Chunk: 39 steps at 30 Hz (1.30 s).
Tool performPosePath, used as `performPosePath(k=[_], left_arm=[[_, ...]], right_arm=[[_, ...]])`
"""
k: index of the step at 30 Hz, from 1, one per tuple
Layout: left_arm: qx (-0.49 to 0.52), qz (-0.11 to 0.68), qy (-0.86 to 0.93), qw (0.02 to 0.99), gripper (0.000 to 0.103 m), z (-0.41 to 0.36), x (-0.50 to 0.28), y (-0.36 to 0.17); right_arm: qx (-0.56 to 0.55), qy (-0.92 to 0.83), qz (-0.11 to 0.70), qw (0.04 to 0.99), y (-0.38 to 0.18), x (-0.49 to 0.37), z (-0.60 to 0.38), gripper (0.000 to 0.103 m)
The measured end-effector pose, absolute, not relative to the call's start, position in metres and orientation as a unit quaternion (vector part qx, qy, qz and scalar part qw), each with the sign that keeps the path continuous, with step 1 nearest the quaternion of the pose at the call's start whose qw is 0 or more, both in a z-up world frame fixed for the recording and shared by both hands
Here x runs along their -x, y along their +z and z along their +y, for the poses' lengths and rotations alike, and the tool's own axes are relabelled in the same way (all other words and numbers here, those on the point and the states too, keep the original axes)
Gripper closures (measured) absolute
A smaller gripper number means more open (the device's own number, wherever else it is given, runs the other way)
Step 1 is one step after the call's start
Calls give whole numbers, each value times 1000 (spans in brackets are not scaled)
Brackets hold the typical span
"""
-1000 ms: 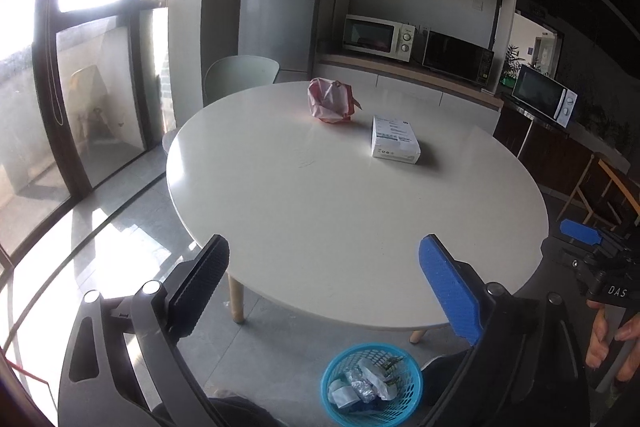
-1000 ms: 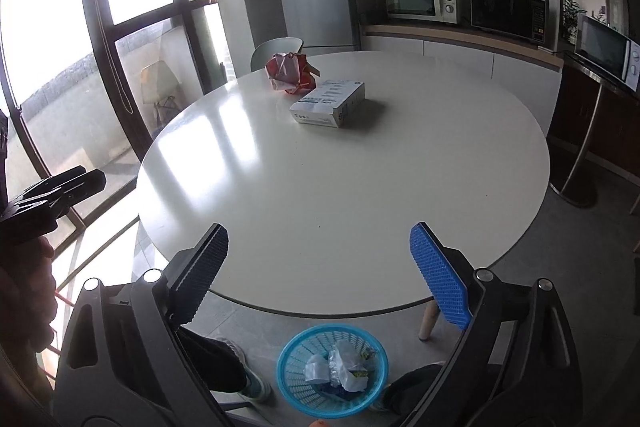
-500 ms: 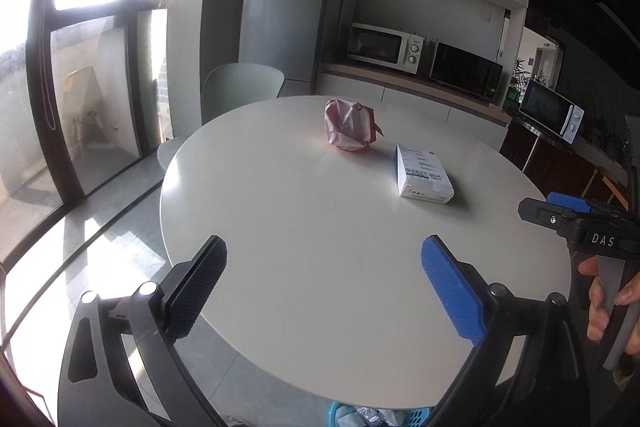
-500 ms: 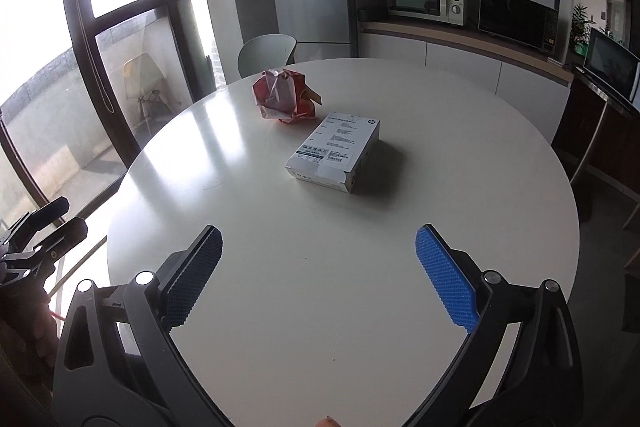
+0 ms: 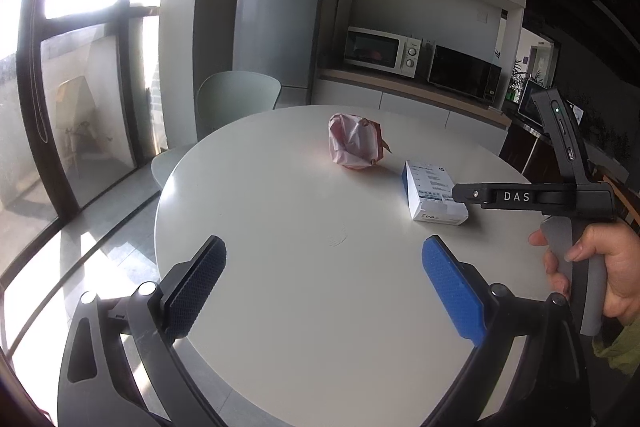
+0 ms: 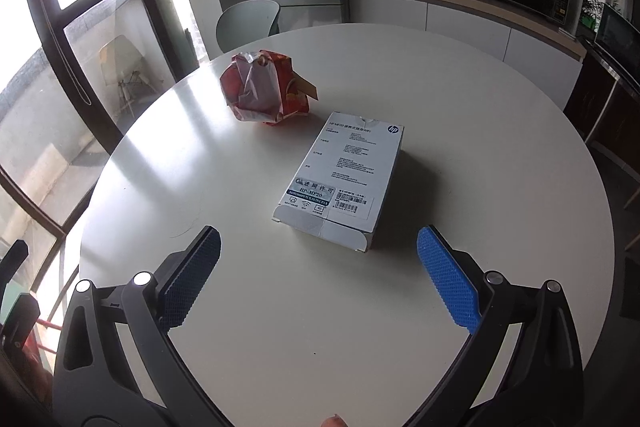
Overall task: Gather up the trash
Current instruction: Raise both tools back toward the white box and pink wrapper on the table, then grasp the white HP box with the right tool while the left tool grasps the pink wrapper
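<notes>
My left claw (image 5: pixel 324 281) gapes empty, well short of the crumpled wrapper (image 5: pixel 354 141) on the counter (image 5: pixel 280 227). My right claw (image 6: pixel 318 277), wide and empty, faces the box (image 6: pixel 344 183); probably too broad, it may skid away.

round table (image 6: pixel 480 155) (box (image 6: pixel 344 179), wrapper (image 6: pixel 260 91))

Both grippers advanced over the table (image 6: pixel 460 131); right gripper (image 6: pixel 318 273) now near the box (image 6: pixel 344 179). Blue basket out of view.
</notes>
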<state>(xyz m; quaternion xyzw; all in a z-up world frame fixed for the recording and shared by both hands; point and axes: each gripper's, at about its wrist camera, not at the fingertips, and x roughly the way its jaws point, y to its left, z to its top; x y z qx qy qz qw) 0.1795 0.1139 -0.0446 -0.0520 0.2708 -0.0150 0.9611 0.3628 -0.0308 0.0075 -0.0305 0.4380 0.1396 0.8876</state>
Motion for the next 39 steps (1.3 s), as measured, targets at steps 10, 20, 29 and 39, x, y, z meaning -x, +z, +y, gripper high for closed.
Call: performPosePath(k=[10,20,29,39], left_arm=[[68,313,13,947,6,143,-203,-71],[58,328,-3,943,6,132,-231,-78],[56,331,-8,942,6,114,-295,-75],[44,335,-12,941,7,109,-379,-66]], right_arm=[[34,106,488,866,-36,-418,-24,9],[50,109,507,854,-53,-441,-15,21],[68,152,509,845,-49,-427,-42,30],[74,176,486,853,-40,-408,-87,31]])
